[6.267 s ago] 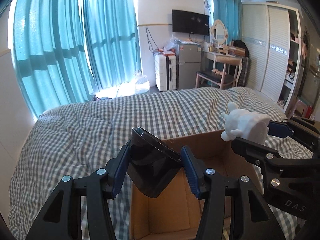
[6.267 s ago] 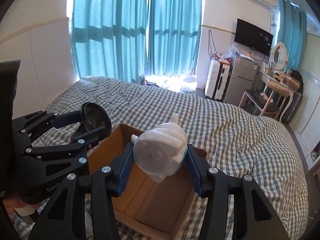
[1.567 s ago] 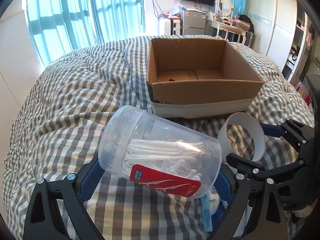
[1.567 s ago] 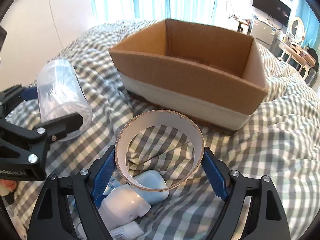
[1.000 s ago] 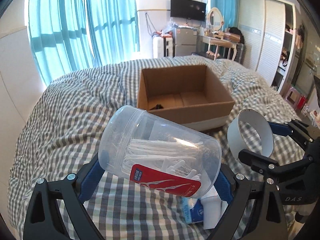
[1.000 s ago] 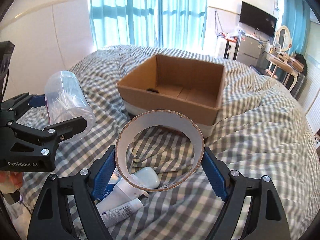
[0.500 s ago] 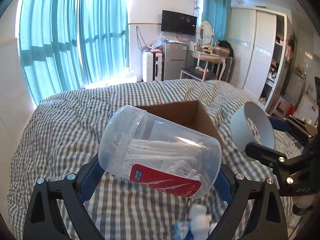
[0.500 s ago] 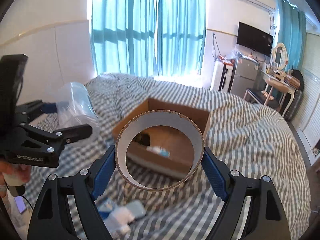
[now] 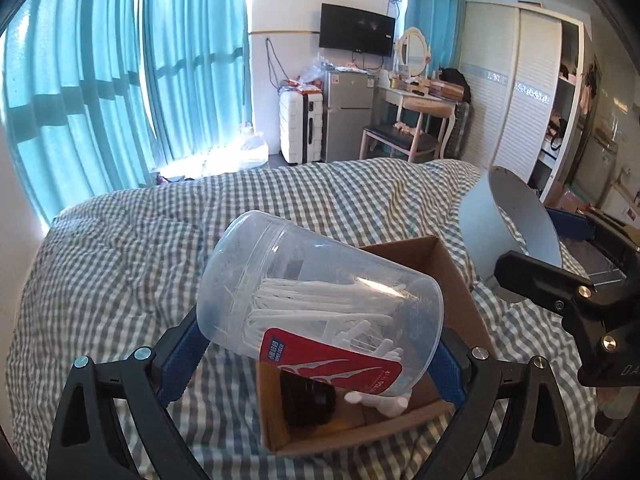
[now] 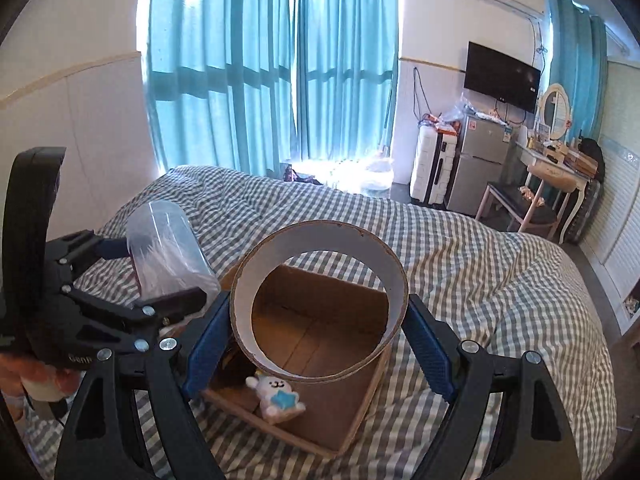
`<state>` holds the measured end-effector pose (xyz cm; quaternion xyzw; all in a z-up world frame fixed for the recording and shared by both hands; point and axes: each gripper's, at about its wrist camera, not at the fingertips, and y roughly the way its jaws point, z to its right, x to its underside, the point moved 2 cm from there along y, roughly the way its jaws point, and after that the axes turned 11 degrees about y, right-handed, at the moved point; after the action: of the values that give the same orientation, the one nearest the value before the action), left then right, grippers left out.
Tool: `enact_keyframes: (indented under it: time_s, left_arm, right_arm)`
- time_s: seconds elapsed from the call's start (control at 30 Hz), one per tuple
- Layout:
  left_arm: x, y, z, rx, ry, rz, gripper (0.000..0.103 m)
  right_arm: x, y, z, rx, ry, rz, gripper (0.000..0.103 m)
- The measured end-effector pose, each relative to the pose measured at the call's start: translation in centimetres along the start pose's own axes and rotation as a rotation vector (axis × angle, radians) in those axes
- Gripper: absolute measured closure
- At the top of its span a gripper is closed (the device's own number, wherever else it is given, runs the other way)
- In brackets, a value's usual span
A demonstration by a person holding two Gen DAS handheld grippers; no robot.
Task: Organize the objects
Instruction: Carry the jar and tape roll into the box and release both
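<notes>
My left gripper (image 9: 316,344) is shut on a clear plastic jar (image 9: 320,308) of white sticks with a red label, held on its side above the open cardboard box (image 9: 452,268). My right gripper (image 10: 318,332) is shut on a wide cardboard tape ring (image 10: 320,236), held above the same box (image 10: 356,412). Inside the box lie a black object (image 9: 308,400) and a white toy figure (image 10: 278,394). The jar (image 10: 168,248) shows at the left in the right wrist view, and the ring (image 9: 508,224) shows at the right in the left wrist view.
The box rests on a bed with a grey checked cover (image 9: 120,272). Teal curtains (image 10: 248,72) hang behind the bed. A suitcase and small fridge (image 9: 344,116), a dressing table with a chair (image 10: 532,196) and a white wardrobe (image 9: 524,100) stand along the far wall.
Both grippers have risen and moved forward over the box with the jar and the ring held. The box now lies directly below, and its contents show.
</notes>
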<state>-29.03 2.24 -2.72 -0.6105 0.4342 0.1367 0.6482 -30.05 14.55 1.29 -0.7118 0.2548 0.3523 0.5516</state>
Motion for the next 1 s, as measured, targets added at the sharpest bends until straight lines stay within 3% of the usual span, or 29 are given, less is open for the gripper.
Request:
enact_keyframes:
  time_s: [0.23, 0.47, 0.8, 1.0]
  left_arm:
    - [0.6, 5.7, 1.1, 0.039, 0.106, -0.024, 0.006]
    - [1.8, 9.2, 1.7, 0.075, 0.135, -0.080, 0.006]
    - [3.1, 11.1, 1.7, 0.120, 0.118, -0.145, 0.006]
    - [3.3, 10.8, 1.8, 0.124, 0.126, -0.142, 0.006]
  right_arm:
    - [-0.4, 6.5, 1.1, 0.019, 0.014, -0.070, 0.020]
    - [1.5, 11.2, 2.9, -0.014, 0.080, -0.148, 0.020]
    - [3.5, 13.0, 3.2, -0.018, 0.058, -0.182, 0.020]
    - [3.7, 12.8, 3.0, -0.020, 0.046, -0.179, 0.020]
